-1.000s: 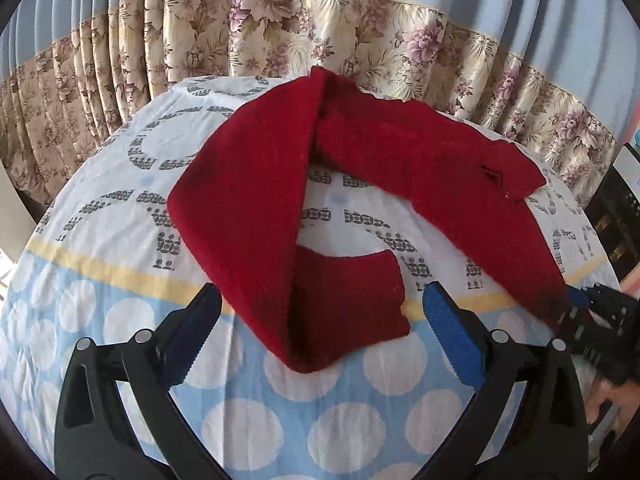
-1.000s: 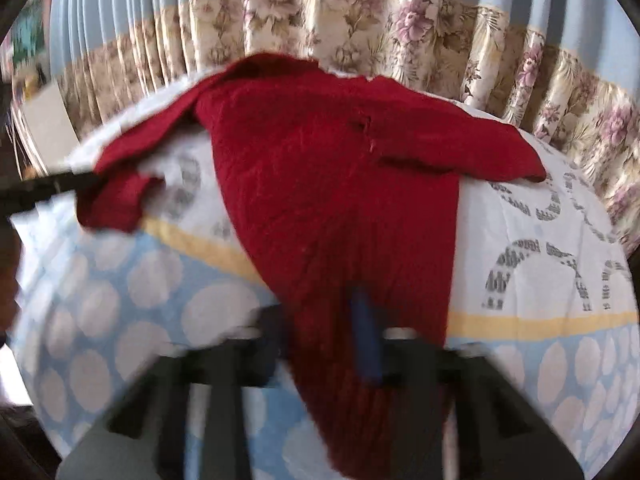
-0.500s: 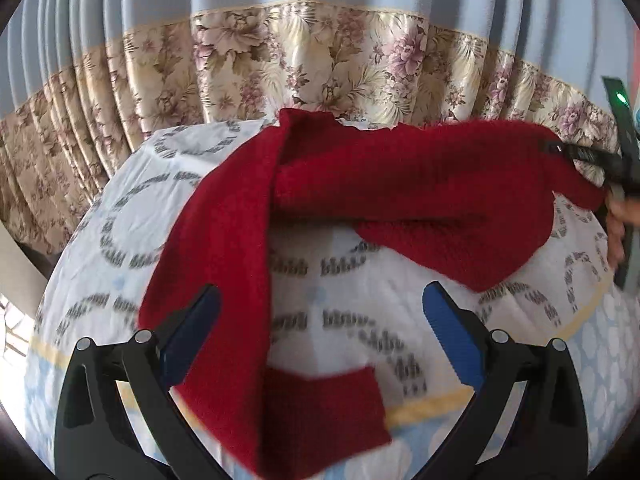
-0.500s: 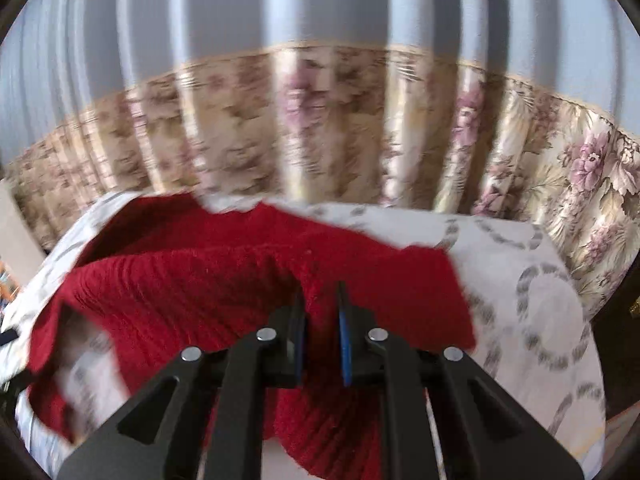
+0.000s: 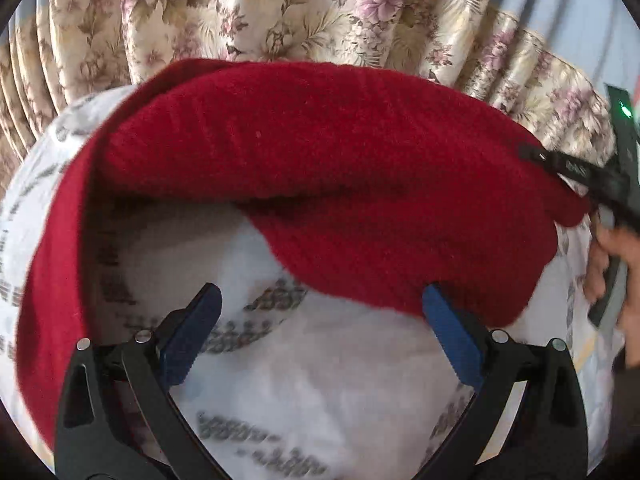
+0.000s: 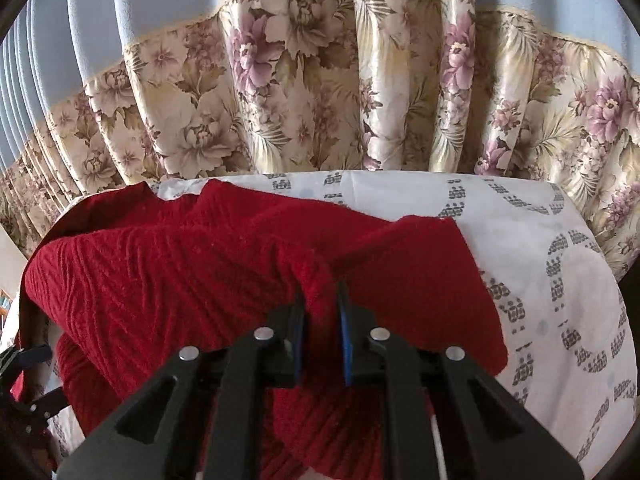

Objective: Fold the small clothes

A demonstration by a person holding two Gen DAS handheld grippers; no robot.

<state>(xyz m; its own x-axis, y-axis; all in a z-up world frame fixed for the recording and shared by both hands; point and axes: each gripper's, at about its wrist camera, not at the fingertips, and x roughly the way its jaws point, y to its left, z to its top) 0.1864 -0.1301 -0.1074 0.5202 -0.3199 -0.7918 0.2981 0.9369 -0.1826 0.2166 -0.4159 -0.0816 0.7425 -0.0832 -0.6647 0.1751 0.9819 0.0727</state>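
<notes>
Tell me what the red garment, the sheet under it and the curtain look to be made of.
Red garment: likely knitted wool or acrylic; ribbed, fuzzy, matte.
Sheet: probably thin woven cotton; smooth, matte, printed grey marks.
Curtain: looks like satin-type synthetic; glossy sheen on the floral folds, plain matte blue above.

Floral curtain — patterned bedsheet.

Garment lies draped across the bedsheet, its right end raised off the sheet. Curtain hangs directly behind the bed's far edge.
</notes>
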